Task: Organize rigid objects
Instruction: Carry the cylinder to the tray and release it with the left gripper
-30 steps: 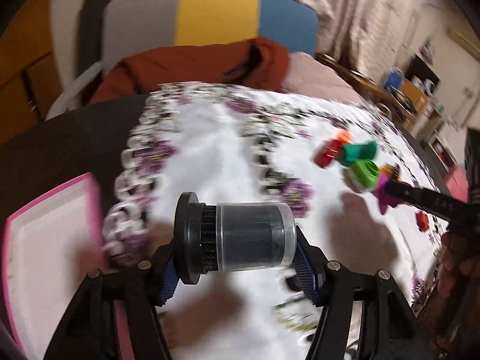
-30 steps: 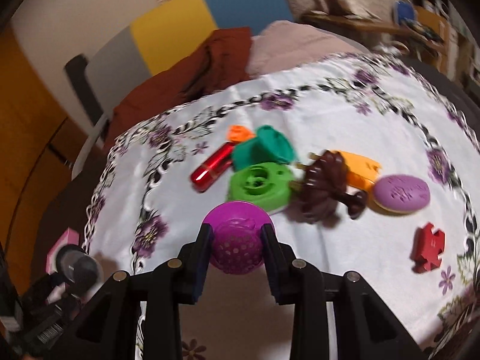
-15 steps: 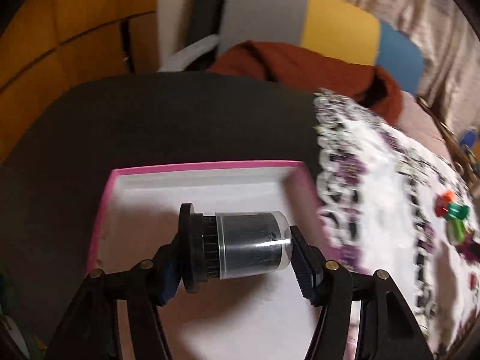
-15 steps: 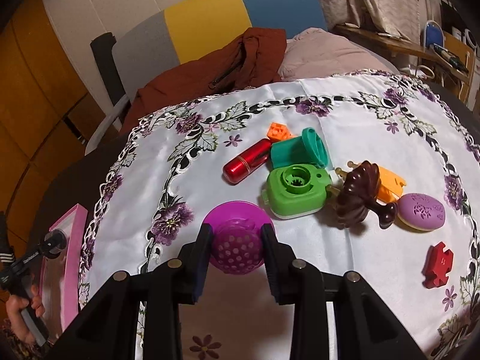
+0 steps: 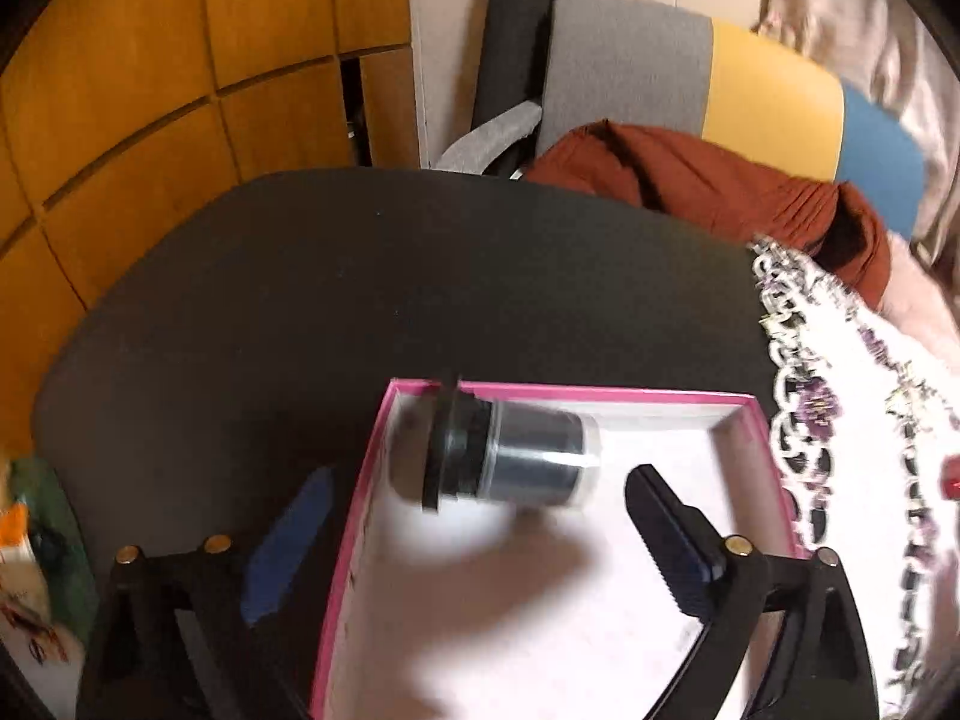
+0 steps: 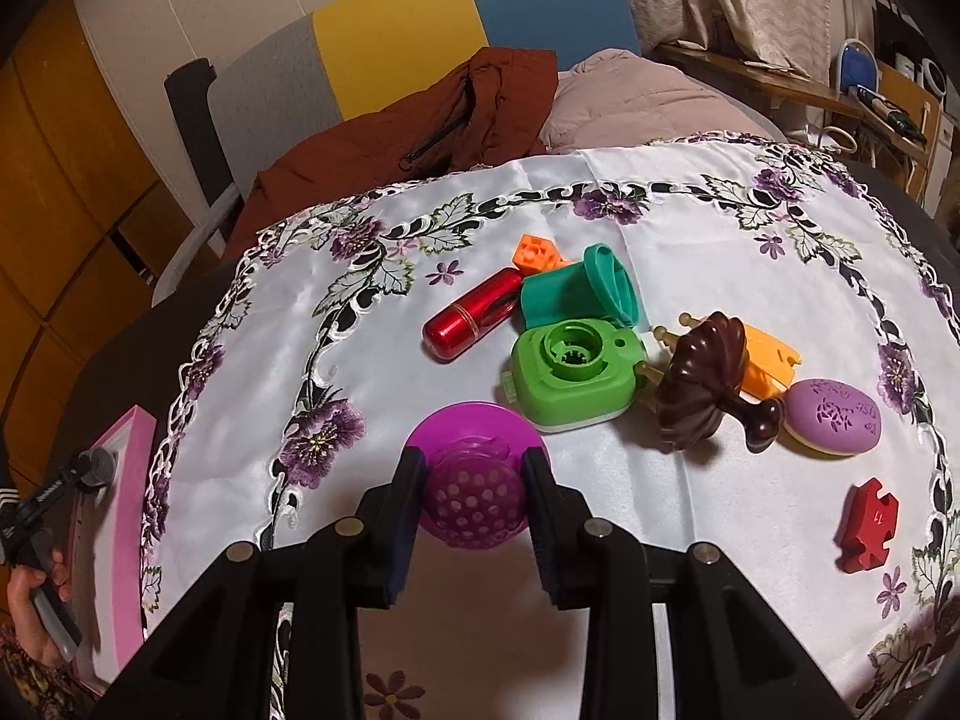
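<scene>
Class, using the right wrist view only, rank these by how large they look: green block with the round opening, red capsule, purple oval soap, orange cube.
1. green block
2. red capsule and purple oval soap: too alike to rank
3. orange cube, though it lies farthest away

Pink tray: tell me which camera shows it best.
The left wrist view. The pink tray fills the lower frame, its white floor and rim plain, a black-capped jar over it between the opening left tongs. The right wrist view shows only a sliver at its left edge.
</scene>
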Demonstrator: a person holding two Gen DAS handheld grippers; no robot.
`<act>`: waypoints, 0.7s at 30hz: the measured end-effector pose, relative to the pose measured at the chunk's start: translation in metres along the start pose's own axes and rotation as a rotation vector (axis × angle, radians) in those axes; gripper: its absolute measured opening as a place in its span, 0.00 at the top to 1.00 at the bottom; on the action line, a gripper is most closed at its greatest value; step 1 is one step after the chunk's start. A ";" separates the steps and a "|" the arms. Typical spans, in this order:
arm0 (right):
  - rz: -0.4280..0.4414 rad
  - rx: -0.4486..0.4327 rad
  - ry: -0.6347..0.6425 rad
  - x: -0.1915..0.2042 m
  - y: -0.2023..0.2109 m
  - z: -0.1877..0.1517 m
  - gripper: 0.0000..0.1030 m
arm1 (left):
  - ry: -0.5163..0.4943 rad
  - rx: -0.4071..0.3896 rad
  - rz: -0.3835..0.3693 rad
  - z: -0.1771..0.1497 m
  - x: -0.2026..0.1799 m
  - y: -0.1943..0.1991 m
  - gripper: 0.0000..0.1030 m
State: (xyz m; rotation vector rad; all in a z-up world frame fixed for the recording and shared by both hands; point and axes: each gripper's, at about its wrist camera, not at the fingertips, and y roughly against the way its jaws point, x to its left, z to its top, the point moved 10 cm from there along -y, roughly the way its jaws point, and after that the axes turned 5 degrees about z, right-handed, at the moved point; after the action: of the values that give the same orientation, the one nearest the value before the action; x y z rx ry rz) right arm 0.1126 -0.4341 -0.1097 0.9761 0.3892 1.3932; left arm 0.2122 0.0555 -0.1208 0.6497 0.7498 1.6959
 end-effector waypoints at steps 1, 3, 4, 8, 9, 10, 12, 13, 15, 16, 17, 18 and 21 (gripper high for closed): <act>0.000 -0.003 0.004 0.001 0.001 0.000 0.68 | 0.011 -0.001 -0.018 -0.003 -0.004 0.004 0.00; 0.001 -0.010 0.016 0.004 0.002 0.000 0.68 | 0.020 0.005 -0.078 -0.014 -0.013 0.014 0.00; 0.003 -0.010 0.025 0.006 0.002 0.000 0.68 | 0.016 0.013 -0.097 -0.020 -0.018 0.018 0.00; 0.007 0.013 0.072 0.019 -0.002 -0.006 0.68 | -0.005 0.041 -0.155 -0.044 -0.035 0.034 0.00; 0.007 0.018 0.087 0.023 -0.003 -0.008 0.68 | -0.011 0.043 -0.169 -0.050 -0.038 0.039 0.00; 0.007 0.022 0.105 0.027 -0.004 -0.009 0.68 | -0.017 0.046 -0.174 -0.054 -0.041 0.043 0.00; 0.010 0.031 0.135 0.035 -0.006 -0.013 0.68 | -0.031 0.055 -0.182 -0.063 -0.043 0.046 0.00; 0.010 0.035 0.148 0.039 -0.006 -0.015 0.68 | -0.034 0.061 -0.185 -0.067 -0.043 0.047 0.00; 0.022 0.055 0.163 0.050 -0.009 -0.021 0.68 | -0.029 0.079 -0.197 -0.073 -0.043 0.049 0.00; 0.034 0.065 0.164 0.056 -0.012 -0.025 0.68 | -0.021 0.083 -0.203 -0.074 -0.043 0.049 0.00; 0.058 0.077 0.166 0.067 -0.014 -0.029 0.68 | -0.014 0.088 -0.215 -0.077 -0.041 0.051 0.00; 0.081 0.085 0.169 0.078 -0.017 -0.032 0.68 | -0.013 0.097 -0.225 -0.081 -0.041 0.052 0.00; 0.146 0.098 0.211 0.117 -0.021 -0.036 0.68 | -0.021 0.101 -0.217 -0.087 -0.039 0.055 0.00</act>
State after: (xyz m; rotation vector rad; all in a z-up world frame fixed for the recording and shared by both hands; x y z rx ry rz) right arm 0.1223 -0.3106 -0.1106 0.9548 0.5561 1.6294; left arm 0.1218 -0.0052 -0.1374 0.6313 0.8637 1.4584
